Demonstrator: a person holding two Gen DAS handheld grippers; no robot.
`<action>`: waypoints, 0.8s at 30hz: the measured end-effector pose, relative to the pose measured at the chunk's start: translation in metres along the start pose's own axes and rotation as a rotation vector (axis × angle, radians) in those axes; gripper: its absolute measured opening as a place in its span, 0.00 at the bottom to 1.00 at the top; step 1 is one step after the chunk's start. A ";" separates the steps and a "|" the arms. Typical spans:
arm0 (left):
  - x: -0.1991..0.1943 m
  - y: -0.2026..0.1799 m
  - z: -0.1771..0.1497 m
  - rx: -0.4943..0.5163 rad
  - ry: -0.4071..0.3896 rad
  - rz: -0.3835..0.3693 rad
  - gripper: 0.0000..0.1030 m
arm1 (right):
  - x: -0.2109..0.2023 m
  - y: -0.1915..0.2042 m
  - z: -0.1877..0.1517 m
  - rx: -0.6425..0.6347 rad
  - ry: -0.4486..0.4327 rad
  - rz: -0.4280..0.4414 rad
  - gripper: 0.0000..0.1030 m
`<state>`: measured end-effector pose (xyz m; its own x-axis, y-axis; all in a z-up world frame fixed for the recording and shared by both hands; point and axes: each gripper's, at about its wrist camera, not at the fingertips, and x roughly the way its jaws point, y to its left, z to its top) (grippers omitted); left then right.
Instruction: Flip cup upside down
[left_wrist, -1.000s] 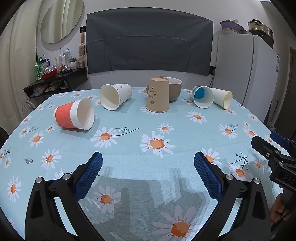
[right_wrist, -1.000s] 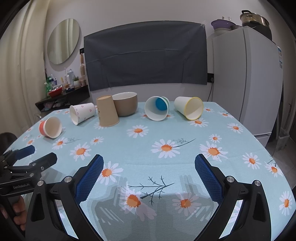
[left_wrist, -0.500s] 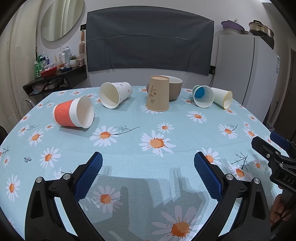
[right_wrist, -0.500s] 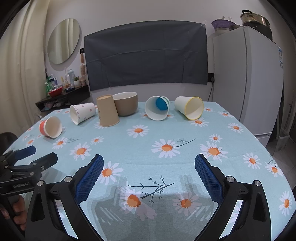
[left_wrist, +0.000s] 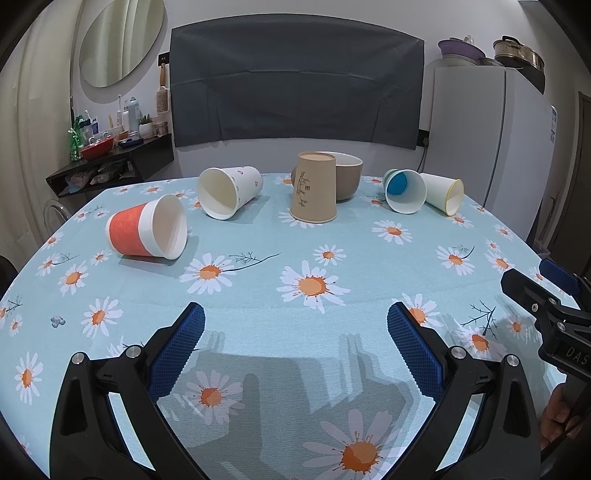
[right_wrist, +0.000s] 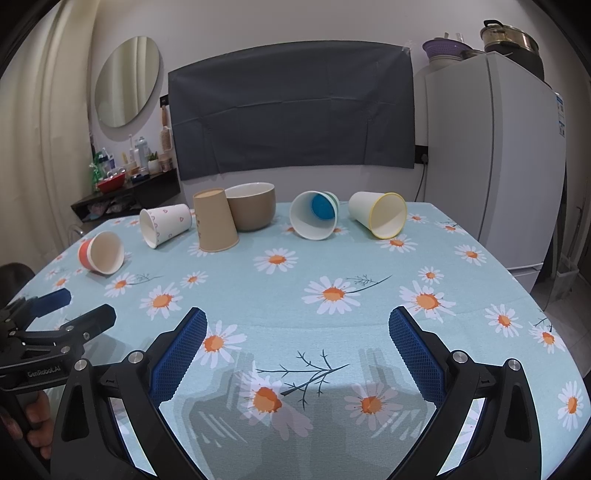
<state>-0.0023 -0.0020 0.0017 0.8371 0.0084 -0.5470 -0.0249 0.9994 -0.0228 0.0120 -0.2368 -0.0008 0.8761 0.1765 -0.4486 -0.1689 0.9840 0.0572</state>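
Several paper cups lie on their sides across the far half of the daisy tablecloth: an orange cup (left_wrist: 147, 230) (right_wrist: 101, 253), a white cup with hearts (left_wrist: 229, 192) (right_wrist: 166, 223), a blue-bottomed cup (left_wrist: 404, 190) (right_wrist: 314, 214) and a yellow-rimmed cup (left_wrist: 443, 192) (right_wrist: 378, 214). A brown cup (left_wrist: 314, 192) (right_wrist: 216, 221) stands upside down. My left gripper (left_wrist: 295, 332) and right gripper (right_wrist: 297, 332) are open, empty, low over the near table, well short of the cups.
A brown bowl (left_wrist: 347, 177) (right_wrist: 253, 210) stands behind the brown cup. A white fridge (right_wrist: 491, 158) stands right of the table, a shelf with bottles (left_wrist: 110, 155) at left. Each gripper shows at the edge of the other's view.
The left gripper has tilted or drawn back slightly, so the cups sit a little lower in its view. The right gripper has barely moved. Both stay open.
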 end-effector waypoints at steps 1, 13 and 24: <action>0.000 -0.001 0.000 0.002 0.000 0.000 0.94 | 0.000 0.000 0.000 0.000 0.000 0.000 0.92; 0.000 -0.003 0.000 0.009 0.001 0.005 0.94 | 0.001 0.000 0.000 -0.002 0.004 0.001 0.92; 0.002 -0.001 0.000 -0.008 0.006 -0.007 0.94 | 0.003 0.001 -0.002 -0.004 0.013 0.001 0.92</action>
<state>-0.0005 -0.0026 0.0008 0.8337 0.0011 -0.5522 -0.0234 0.9992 -0.0332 0.0138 -0.2350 -0.0035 0.8698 0.1773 -0.4604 -0.1719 0.9836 0.0540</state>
